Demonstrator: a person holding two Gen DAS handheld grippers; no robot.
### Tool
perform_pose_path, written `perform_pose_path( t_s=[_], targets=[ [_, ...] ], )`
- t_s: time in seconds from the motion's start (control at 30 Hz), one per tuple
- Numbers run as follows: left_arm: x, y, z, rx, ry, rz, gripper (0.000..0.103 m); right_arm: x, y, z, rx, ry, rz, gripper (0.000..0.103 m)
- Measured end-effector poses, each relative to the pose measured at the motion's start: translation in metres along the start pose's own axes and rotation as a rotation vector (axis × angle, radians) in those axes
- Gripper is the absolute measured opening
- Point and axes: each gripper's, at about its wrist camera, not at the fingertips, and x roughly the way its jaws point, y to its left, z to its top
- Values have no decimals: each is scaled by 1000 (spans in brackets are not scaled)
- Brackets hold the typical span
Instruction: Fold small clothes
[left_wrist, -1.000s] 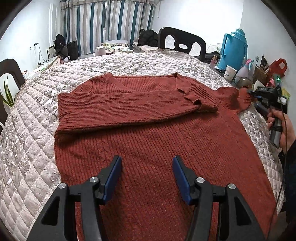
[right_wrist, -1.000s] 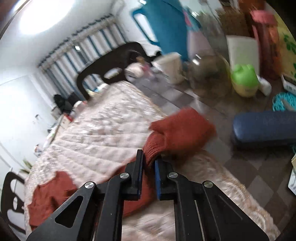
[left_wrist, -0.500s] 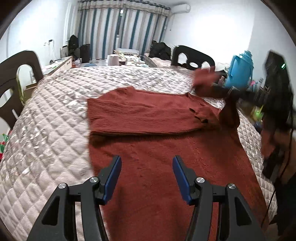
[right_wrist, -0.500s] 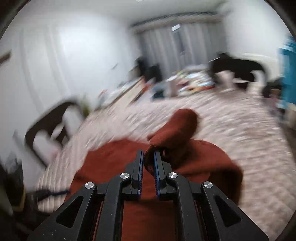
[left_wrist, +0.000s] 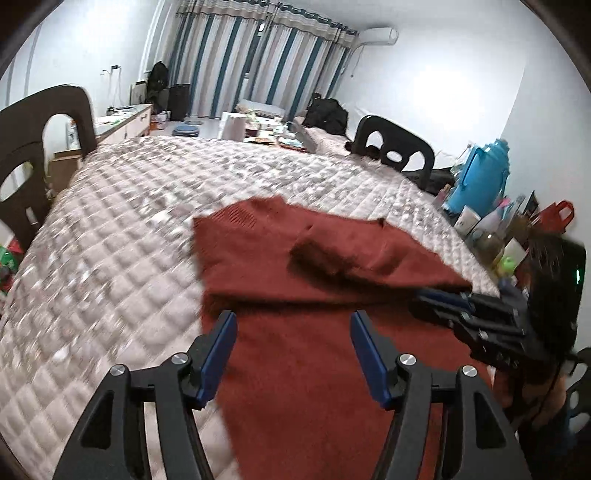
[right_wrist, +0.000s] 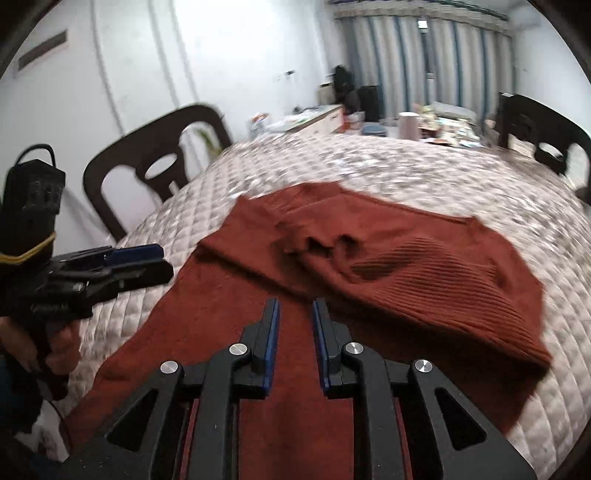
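Observation:
A rust-red knit sweater (left_wrist: 314, 350) lies flat on the quilted table (left_wrist: 122, 236), with both sleeves folded across its chest. The right sleeve (right_wrist: 424, 280) rests on top, cuff toward the middle. My right gripper (right_wrist: 295, 306) hovers just above the sweater's body below that sleeve. Its jaws are opening and nothing is between them. It also shows at the right in the left wrist view as the right gripper (left_wrist: 436, 299). My left gripper (left_wrist: 291, 321) hangs over the sweater's lower left part, open and still widening, holding nothing.
Dark chairs (right_wrist: 155, 166) (left_wrist: 395, 151) stand around the table. A blue thermos (left_wrist: 480, 173), cups and bottles crowd the side surface at the right. The quilt's left half (left_wrist: 92, 258) is bare. A hand (right_wrist: 55, 350) holds the left gripper's handle.
The right gripper swung the right sleeve from off the table's edge across the sweater's chest, laid it down and let go. The left gripper drew back a little and spread wider.

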Motion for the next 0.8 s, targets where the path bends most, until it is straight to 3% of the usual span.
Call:
perform_pose_path(
  t_s=[0.13,0.33,0.47,0.53,0.6,0.67,0.8],
  targets=[
    [28,-5,26,-11,29,-58,67,-20,-26,-6,93,-38,-51,19],
    [81,-14,55,20,64,-31,67,-47,-56,-22,205,-78,-92,19],
    [121,-24,60,61,154,-40,66,-56,-72,-33,259,-74,-112,19],
    [131,-26,57,72,177,-33,57,-54,-78,-37,278,-60,-118,19],
    [128,-30,56,87,162,-43,21,-51,-82,-39,287,-46,-126,19],
    [114,-34,58,97,127,-72,17,-49,-84,-40,292,-37,-131,19],
    [56,-39,71,139,-82,-107,17,-43,-91,-40,306,-25,-142,19]
  ],
)
